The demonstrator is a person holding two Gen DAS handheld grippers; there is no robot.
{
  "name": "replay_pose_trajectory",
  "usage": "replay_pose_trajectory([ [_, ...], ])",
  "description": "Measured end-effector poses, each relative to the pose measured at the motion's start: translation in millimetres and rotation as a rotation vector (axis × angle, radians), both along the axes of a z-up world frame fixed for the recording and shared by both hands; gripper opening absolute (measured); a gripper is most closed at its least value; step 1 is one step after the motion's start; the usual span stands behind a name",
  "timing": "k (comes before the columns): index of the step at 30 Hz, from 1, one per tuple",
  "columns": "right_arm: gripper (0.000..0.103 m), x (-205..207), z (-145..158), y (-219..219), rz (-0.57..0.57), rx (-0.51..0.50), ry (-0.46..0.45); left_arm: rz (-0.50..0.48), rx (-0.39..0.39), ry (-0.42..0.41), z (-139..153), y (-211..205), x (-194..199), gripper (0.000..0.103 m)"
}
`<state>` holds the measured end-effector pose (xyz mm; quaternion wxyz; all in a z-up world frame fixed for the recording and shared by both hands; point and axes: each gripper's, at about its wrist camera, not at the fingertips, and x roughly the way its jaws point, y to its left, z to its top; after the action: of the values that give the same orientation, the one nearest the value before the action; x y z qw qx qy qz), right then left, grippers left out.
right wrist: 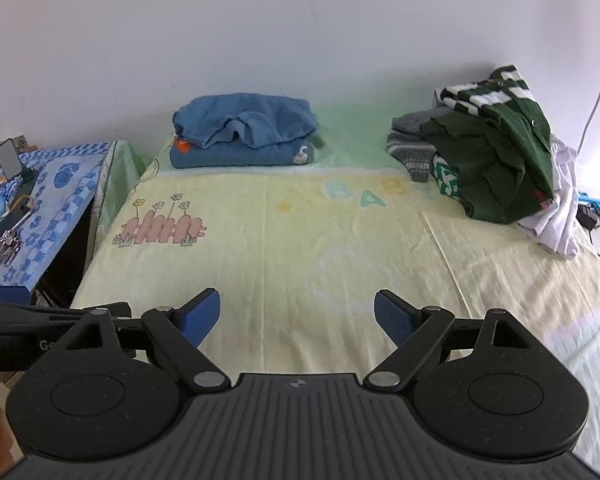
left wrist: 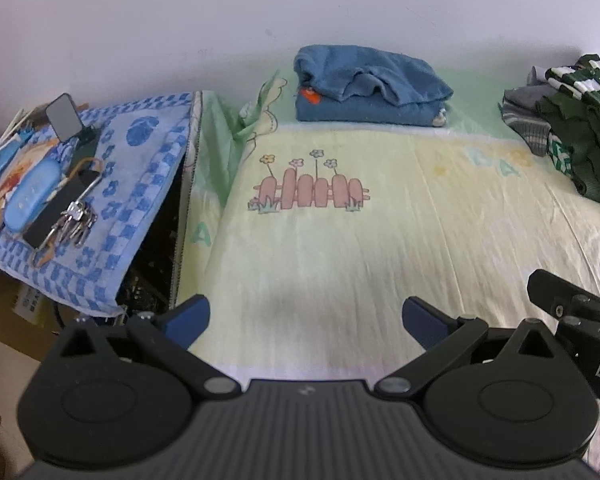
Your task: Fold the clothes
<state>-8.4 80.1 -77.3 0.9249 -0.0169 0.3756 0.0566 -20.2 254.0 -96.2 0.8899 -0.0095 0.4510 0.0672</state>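
Bed sheet [right wrist: 300,240]: pale yellow, printed with a fence and the word BABY; middle kept bare, probably as the folding surface.
Unfolded pile [right wrist: 496,152]: green striped garment on top of grey and white clothes, heaped at the far right near the wall; likely the waiting stock.
Folded stack [right wrist: 242,136]: blue towelling pieces, far centre against the wall, well apart from the pile; apparently the finished side.
Side table [left wrist: 112,184]: left of the bed, under a blue checked cloth, carrying keys [left wrist: 74,220].
Left gripper [left wrist: 306,316]: spread wide, holding nothing, low over the near sheet.
Right gripper [right wrist: 297,312]: also spread and empty, pointing toward the wall; no garment taken yet.
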Motion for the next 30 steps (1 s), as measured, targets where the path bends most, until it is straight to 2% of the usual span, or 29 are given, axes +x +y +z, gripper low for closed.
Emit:
replay_pose_trajectory([
  [12, 0.087, -6, -6, -17, -0.011, 0.012, 0.017, 0.015, 0.002, 0.036, -5, -17, -6, 0.102],
  [30, 0.087, -2, -11, -19, 0.009, 0.032, 0.028, 0.049, 0.008, 0.049, -9, -17, -7, 0.102],
])
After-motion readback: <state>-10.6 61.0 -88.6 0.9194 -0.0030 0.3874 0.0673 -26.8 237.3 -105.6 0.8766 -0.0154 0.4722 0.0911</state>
